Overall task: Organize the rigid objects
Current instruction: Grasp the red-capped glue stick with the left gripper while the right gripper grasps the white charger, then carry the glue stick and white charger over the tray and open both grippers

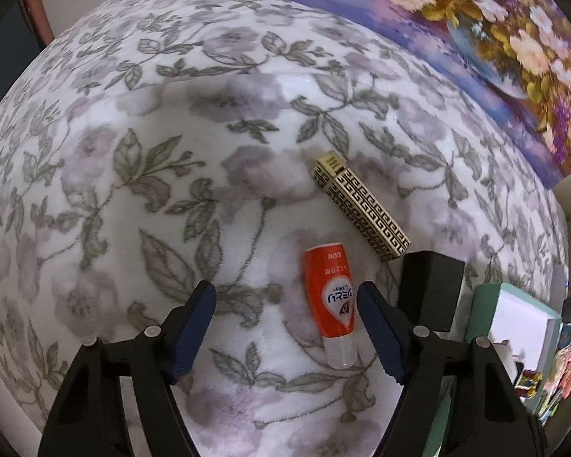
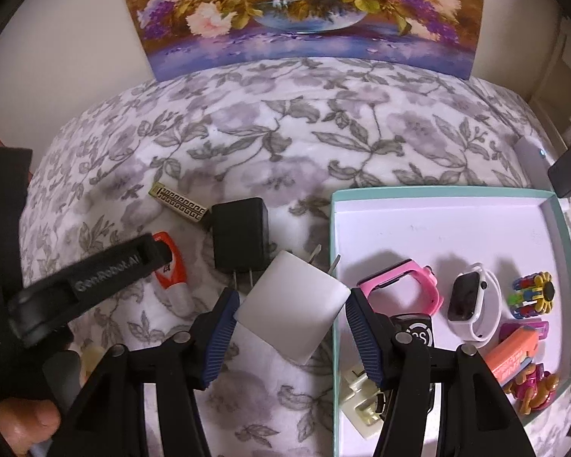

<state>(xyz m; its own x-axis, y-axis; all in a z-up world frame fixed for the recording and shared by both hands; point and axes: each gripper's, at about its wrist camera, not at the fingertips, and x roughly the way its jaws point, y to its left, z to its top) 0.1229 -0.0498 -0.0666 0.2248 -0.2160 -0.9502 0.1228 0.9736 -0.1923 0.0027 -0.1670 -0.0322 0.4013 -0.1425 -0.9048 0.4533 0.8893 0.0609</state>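
Fingers of the right gripper (image 2: 291,323) stand open around a white charger (image 2: 291,310) beside the tray (image 2: 447,192). Left gripper (image 1: 287,327) hangs open over the bed (image 1: 171,122), an orange tube (image 1: 331,302) between its fingers.

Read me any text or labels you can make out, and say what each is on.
"LION": orange tube, upside down in the left wrist view; its larger lettering is not legible.
"GenRobot.AI": left gripper's black finger arm, right wrist view.
"GS": black round item in the teal box, uncertain.
Orange pack: print blurred.
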